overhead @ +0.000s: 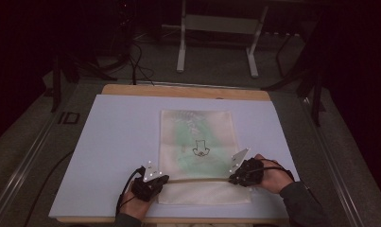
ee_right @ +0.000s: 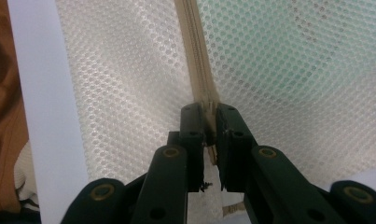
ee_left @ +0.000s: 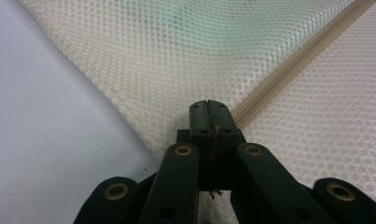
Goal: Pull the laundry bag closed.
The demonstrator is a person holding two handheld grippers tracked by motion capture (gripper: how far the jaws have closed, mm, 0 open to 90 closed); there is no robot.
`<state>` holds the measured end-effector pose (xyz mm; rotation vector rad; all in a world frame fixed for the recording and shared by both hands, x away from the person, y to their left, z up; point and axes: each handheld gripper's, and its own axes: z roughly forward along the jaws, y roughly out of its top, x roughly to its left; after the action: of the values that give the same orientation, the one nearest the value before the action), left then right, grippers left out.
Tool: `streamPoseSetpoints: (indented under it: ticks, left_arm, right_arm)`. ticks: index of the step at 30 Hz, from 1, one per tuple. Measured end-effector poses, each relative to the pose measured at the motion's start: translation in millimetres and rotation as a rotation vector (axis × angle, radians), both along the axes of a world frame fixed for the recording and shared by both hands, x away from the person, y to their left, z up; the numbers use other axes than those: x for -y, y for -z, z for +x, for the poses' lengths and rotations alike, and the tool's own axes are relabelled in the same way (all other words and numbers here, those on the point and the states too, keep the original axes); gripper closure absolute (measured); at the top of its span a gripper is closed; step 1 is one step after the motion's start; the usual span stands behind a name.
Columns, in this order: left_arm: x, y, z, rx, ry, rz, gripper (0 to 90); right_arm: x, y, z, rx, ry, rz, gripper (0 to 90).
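Mesh bag [overhead: 197, 142], cream netting, green item inside, beige zipper [overhead: 197, 180] taut.

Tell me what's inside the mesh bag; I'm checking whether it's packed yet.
Through the mesh bag a pale green item shows, with a small dark figure near the middle. The netting blurs it, so its kind and anything beneath it stay hidden.

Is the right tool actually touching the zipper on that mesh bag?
Touching. The right gripper view shows the right tool with its jaws clamped on the beige zipper of the mesh bag.
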<state>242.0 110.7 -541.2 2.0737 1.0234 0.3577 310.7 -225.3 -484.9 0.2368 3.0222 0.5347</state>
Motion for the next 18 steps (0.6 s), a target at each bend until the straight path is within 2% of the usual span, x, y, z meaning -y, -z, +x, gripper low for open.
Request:
streamPoseSetpoints:
  ticks: [18]
  left_arm:
    - [0.0,0.0,0.0,0.000,0.001,0.000,89.2]
  right_arm:
    - [3.1,-1.4,0.2,-0.003,0.004,-0.005,82.4]
